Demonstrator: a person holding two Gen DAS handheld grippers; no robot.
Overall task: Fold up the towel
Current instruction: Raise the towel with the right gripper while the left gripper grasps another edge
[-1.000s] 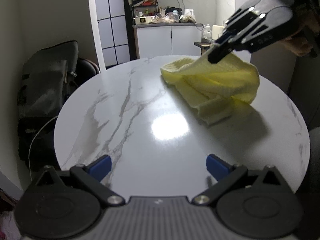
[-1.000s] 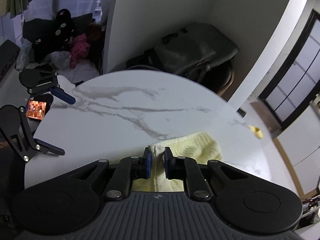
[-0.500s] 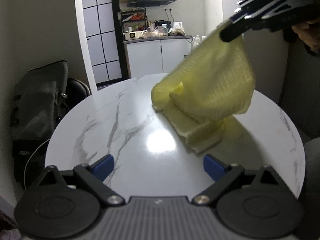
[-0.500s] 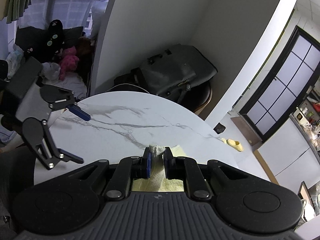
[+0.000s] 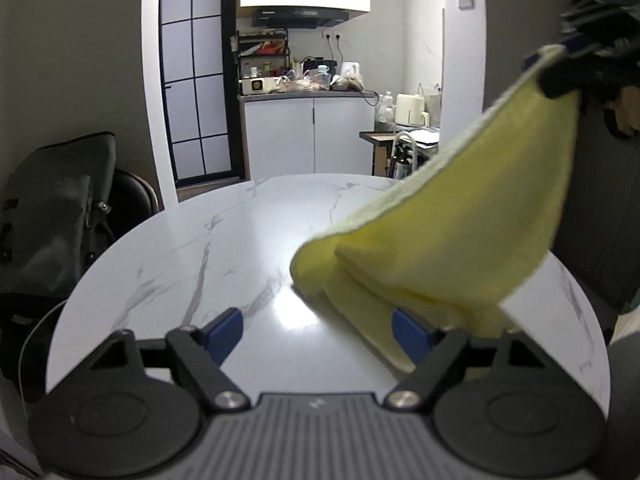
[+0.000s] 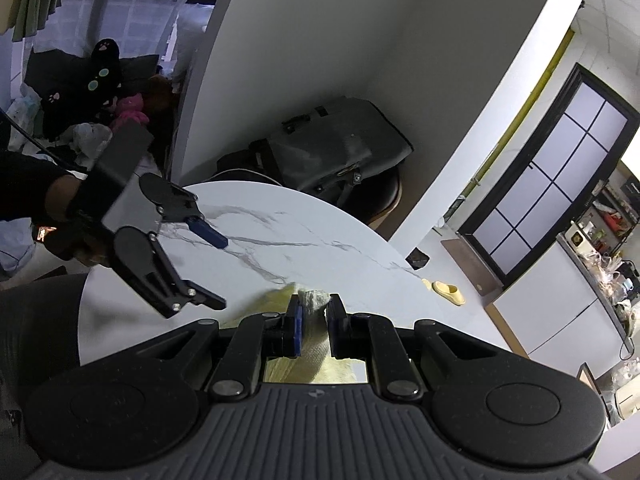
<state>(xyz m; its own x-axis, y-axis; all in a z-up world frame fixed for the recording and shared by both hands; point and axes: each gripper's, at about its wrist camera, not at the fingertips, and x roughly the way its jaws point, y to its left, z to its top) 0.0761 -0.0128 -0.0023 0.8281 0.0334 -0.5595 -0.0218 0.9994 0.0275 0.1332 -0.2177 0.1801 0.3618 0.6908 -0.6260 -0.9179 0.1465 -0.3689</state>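
The right claw (image 6: 314,320) is gripping one corner of the yellow towel (image 5: 452,240), its two fingers closed on a small bunch of cloth, and is holding that corner high above the marble counter (image 5: 224,248). The towel is hanging in a slanted sheet from the raised corner, while its lower part is resting bunched on the counter at the right-hand side, just in front of the left claw (image 5: 316,330). The left claw is standing wide open and holding nothing; its right fingertip is sitting close to the lower towel edge, though contact cannot be confirmed. Judging by this, the folding is at an early stage: no neat fold is showing, and spreading, aligning and creasing are all remaining.
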